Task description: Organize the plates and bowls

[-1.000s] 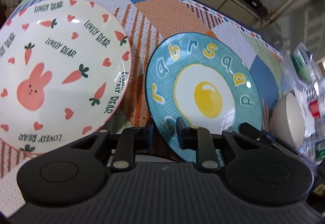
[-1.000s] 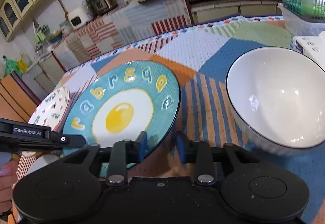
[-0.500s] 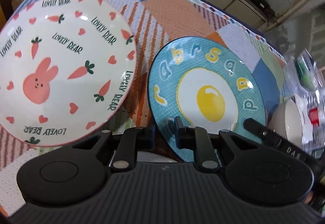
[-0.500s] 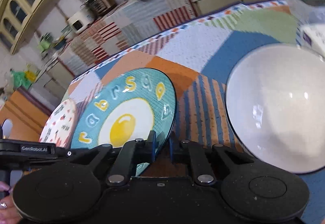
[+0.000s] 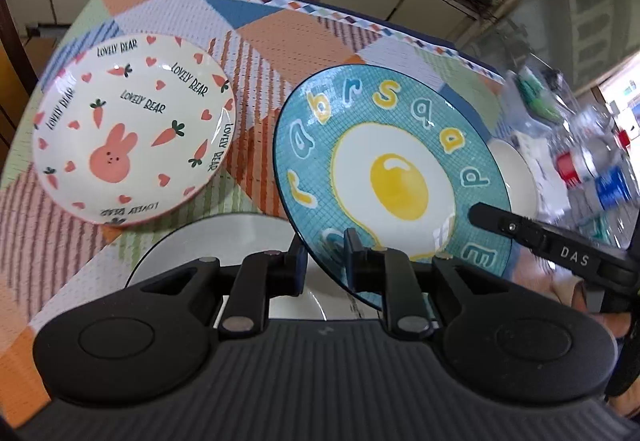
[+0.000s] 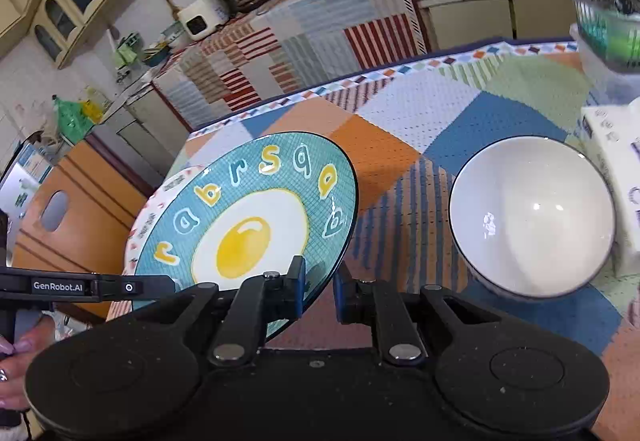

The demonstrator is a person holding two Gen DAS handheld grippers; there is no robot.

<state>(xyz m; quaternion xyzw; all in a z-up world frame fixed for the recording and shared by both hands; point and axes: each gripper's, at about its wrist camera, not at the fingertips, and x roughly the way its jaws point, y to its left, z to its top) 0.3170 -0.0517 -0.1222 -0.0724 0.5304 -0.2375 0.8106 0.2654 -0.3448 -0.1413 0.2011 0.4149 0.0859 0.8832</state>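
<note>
Both grippers hold the teal fried-egg plate by its near rim, lifted and tilted above the table. My left gripper is shut on its lower left edge. My right gripper is shut on its lower right edge. A cream bunny-and-carrot plate lies on the table to the left; in the right wrist view only its rim shows behind the teal plate. A white bowl sits to the right. A white dish lies just below the left gripper.
The patchwork tablecloth covers the table. Bottles, cans and plastic items crowd the right side. A clear bin with green items and a white box stand behind the white bowl. A wooden chair stands at the left.
The teal plate has risen off the table and tilted, held by both grippers. The table and the bunny plate look farther away, and a white dish has come into view below the left gripper.
</note>
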